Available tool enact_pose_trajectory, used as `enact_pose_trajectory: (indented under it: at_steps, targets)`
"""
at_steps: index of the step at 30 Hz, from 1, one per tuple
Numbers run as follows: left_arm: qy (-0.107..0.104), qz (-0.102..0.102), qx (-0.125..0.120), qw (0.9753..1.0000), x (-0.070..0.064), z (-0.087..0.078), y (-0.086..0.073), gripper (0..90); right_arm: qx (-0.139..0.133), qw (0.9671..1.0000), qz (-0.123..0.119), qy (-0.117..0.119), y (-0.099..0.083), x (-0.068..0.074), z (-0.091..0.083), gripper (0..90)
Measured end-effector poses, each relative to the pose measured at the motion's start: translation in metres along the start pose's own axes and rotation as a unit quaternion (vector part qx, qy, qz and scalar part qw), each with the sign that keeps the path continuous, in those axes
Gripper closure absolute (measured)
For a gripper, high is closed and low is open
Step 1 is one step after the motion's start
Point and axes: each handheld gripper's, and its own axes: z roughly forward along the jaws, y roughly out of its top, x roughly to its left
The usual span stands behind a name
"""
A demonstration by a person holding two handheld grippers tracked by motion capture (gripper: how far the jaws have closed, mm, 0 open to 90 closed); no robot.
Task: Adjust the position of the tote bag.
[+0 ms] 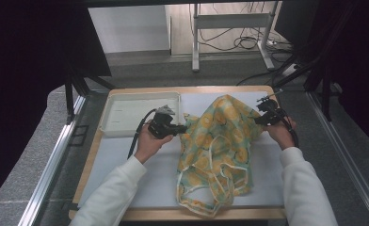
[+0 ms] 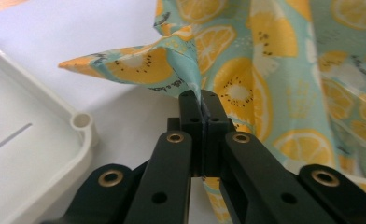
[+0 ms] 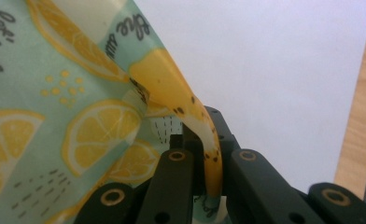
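Observation:
A mint-green cloth bag (image 1: 220, 141) printed with orange slices lies bunched on the white mat (image 1: 126, 169), its pale handles trailing toward the near edge. My left gripper (image 1: 180, 128) is shut on the bag's left edge; in the left gripper view the fabric (image 2: 246, 70) is pinched between the closed jaws (image 2: 200, 100). My right gripper (image 1: 259, 118) is shut on the bag's right edge, and the right gripper view shows a folded orange hem (image 3: 172, 84) clamped between its jaws (image 3: 209, 140). The cloth rises in a peak between the two grippers.
A shallow white tray (image 1: 140, 113) sits at the back left of the table, close to my left gripper; its rounded corner (image 2: 80, 122) shows beside the jaws. The wooden table edge (image 3: 358, 107) lies right of the mat. A metal frame and cables stand beyond the table.

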Motion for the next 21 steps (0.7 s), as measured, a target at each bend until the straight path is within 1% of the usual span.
enact_pose_trajectory:
  at_steps: [1,2,3,5,7,9,11,13,15,18,19,21]
  targets:
    - [0.0,0.0,0.0,1.0,0.0,0.0,0.0,90.0,0.0,1.0,-0.002,0.0,0.003,0.0,0.002,88.7]
    - [-0.006,0.0,-0.004,1.0,-0.005,-0.002,-0.001,90.0,0.001,1.0,-0.004,0.0,0.005,0.0,0.004,88.8]
    - [-0.006,0.0,-0.004,1.0,-0.005,-0.002,-0.001,90.0,0.001,1.0,-0.005,-0.001,0.007,0.001,0.006,88.8]
    - [-0.011,0.01,-0.008,0.9999,-0.016,-0.004,-0.003,90.0,-0.002,1.0,-0.004,0.0,0.01,0.0,0.009,88.7]
    - [-0.015,0.014,-0.008,0.9997,-0.021,-0.006,-0.003,90.0,0.003,1.0,-0.006,0.0,0.012,0.0,0.015,88.7]
    - [-0.014,0.021,-0.009,0.9996,-0.027,-0.007,-0.004,90.0,0.002,1.0,-0.004,0.004,0.016,0.001,0.019,88.8]
    - [-0.005,0.03,-0.009,0.9995,-0.031,-0.008,-0.005,90.0,0.0,1.0,-0.007,0.005,0.019,0.002,0.021,88.8]
    - [-0.005,0.028,-0.007,0.9996,-0.03,-0.008,-0.006,90.0,-0.002,0.9999,-0.012,0.002,0.024,0.005,0.024,88.7]
    - [-0.008,0.022,-0.008,0.9997,-0.027,-0.009,-0.009,90.0,-0.007,0.9998,-0.016,0.002,0.027,0.006,0.026,88.8]
    - [0.0,0.018,-0.009,0.9998,-0.025,-0.009,-0.013,90.0,-0.006,0.9998,-0.017,0.004,0.03,0.008,0.029,88.7]
    - [0.001,0.019,-0.008,0.9998,-0.025,-0.009,-0.014,90.0,-0.005,0.9999,-0.016,0.004,0.03,0.008,0.031,88.7]
    - [0.001,0.014,-0.01,0.9999,-0.022,-0.009,-0.015,90.0,-0.002,0.9999,-0.015,0.004,0.029,0.008,0.032,88.5]
